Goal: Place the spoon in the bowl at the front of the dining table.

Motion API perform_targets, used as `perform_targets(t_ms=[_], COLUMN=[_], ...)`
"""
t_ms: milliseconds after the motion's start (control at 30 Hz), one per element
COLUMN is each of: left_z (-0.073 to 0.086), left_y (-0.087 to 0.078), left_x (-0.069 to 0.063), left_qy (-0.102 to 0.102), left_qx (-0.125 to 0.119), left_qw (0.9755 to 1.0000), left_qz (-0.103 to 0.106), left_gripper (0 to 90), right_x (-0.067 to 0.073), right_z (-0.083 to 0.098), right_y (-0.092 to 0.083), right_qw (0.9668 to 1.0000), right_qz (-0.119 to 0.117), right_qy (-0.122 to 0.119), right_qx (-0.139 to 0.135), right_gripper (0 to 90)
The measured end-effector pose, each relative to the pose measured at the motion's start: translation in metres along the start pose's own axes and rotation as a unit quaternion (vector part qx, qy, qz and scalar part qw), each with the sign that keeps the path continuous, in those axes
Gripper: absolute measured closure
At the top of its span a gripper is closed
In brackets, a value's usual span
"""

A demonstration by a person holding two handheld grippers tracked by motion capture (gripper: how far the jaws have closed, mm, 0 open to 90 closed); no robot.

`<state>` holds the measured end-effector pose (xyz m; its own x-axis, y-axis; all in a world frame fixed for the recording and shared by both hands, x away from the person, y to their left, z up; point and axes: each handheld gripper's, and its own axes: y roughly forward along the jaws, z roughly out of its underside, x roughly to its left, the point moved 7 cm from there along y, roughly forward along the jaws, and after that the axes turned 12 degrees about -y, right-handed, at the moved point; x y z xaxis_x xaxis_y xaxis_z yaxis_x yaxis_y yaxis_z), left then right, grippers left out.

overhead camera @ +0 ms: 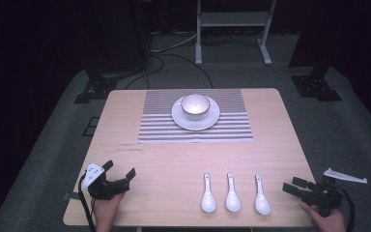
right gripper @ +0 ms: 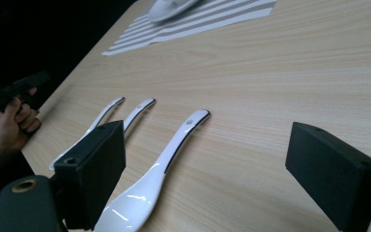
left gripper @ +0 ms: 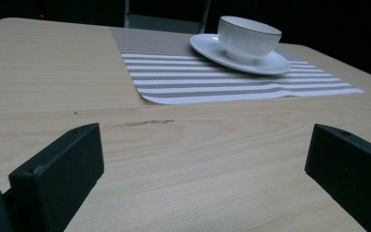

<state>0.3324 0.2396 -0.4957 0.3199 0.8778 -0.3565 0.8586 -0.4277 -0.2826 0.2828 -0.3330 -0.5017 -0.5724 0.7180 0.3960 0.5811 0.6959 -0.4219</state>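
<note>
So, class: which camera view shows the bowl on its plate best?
The left gripper view: the bowl stands side-on and sharp on the plate. The high view shows it small, from above. The right gripper view catches just a cropped white edge at the top.

A light wooden table with rounded corners [overhead camera: 125, 116] stood on grey carpet [overhead camera: 328, 130]. At its far side lay a rectangular placemat striped in grey and white [overhead camera: 164, 126], and on the mat's middle sat a round white plate [overhead camera: 179, 121] with a ribbed white porcelain bowl [overhead camera: 195, 105] upright at its centre. Just in front of the mat's near left corner the wood bore a small dark scuff [overhead camera: 130, 146]. Beyond the table stood a white metal frame [overhead camera: 232, 19], loose cables [overhead camera: 171, 47] trailed across the floor, and two black stand feet flanked the far corners – one left [overhead camera: 94, 89], one right [overhead camera: 316, 84].
</note>
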Motion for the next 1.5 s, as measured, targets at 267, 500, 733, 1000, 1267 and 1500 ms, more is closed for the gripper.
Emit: perform_targets(t_ms=[267, 500, 733, 1000, 1267, 1500], left_z=[0.0, 0.0, 0.0, 0.001, 0.0, 0.0], left_y=[0.0, 0.0, 0.0, 0.0, 0.0, -0.001], left_x=[0.0, -0.001, -0.002, -0.003, -0.003, -0.002], left_qy=[0.001, 0.0, 0.001, 0.009, 0.006, 0.001], left_qx=[0.002, 0.001, -0.001, 0.001, -0.002, -0.003], left_qw=[1.0, 1.0, 1.0, 0.9999, 1.0, 1.0], left_qz=[0.0, 0.004, 0.006, 0.005, 0.004, 0.005], left_gripper=[0.0, 0.0, 0.0, 0.0, 0.0, 0.0], right_x=[0.0, 0.006, 0.01, 0.016, 0.022, 0.027], right_z=[-0.003, -0.003, -0.008, -0.007, -0.009, -0.008], right_y=[0.008, 0.015, 0.023, 0.036, 0.053, 0.07], right_qw=[0.9998, 0.9992, 0.9978, 0.9955, 0.9915, 0.9881], right_qz=[-0.007, -0.02, -0.037, -0.036, -0.041, -0.03], right_qy=[-0.002, -0.007, -0.004, -0.005, -0.008, -0.019], right_qx=[0.017, 0.035, 0.054, 0.088, 0.123, 0.149], right_gripper=[13.3, 13.3, 13.3, 14.1, 16.1, 22.2])
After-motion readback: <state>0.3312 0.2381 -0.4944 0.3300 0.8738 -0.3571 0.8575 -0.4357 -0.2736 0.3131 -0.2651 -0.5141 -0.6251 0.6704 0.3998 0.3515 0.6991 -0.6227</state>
